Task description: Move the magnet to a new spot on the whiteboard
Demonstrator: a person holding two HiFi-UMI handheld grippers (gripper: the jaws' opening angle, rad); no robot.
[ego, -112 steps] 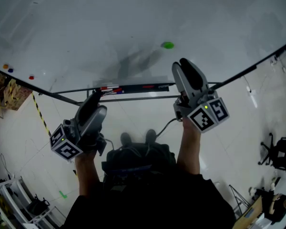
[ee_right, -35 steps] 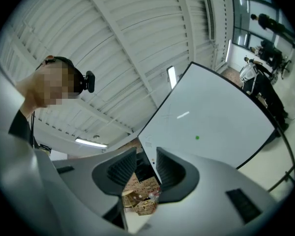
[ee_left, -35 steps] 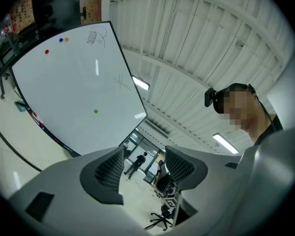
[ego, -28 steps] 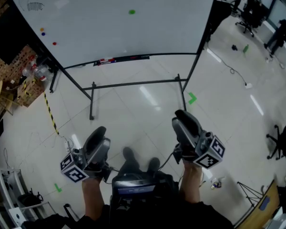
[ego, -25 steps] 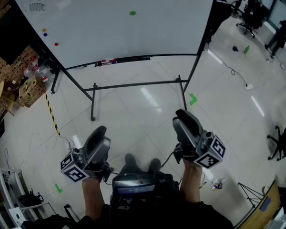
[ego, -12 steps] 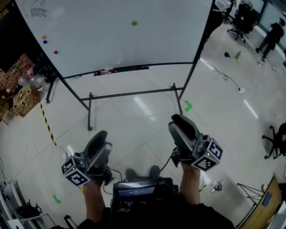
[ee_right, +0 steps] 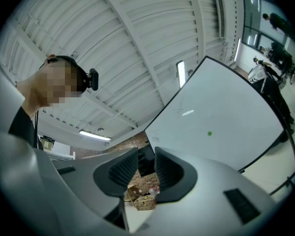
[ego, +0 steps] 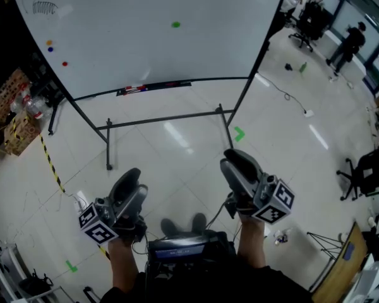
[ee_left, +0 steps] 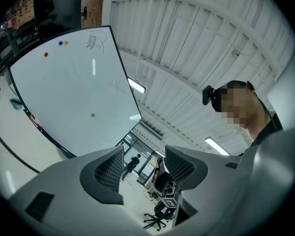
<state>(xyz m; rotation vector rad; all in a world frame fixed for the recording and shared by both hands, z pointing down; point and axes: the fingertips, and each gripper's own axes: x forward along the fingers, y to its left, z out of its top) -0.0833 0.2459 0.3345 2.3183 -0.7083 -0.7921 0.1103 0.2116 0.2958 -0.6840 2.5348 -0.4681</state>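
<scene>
Only the gripper views, tilted up at the ceiling (ee_left: 196,43), show the jaws, the left gripper (ee_left: 143,163) apart and empty, the right gripper (ee_right: 146,167) closing on nothing, both held low on forward-stretched forearms, well apart from the green magnet (ego: 175,24) at the upper centre on the whiteboard (ego: 114,36).

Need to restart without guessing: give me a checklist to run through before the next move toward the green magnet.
1. Magnet on the whiteboard: ok, the green magnet sits high on it, near the middle.
2. Left claw empty: ok, jaws apart, nothing between.
3. Right claw ready to grasp: not ok, empty, but its jaws are closing.
4. Board within reach: not ok, both claws are low over the floor, far from it.
5. Room for a new spot: ok, most of the board is bare.
</scene>
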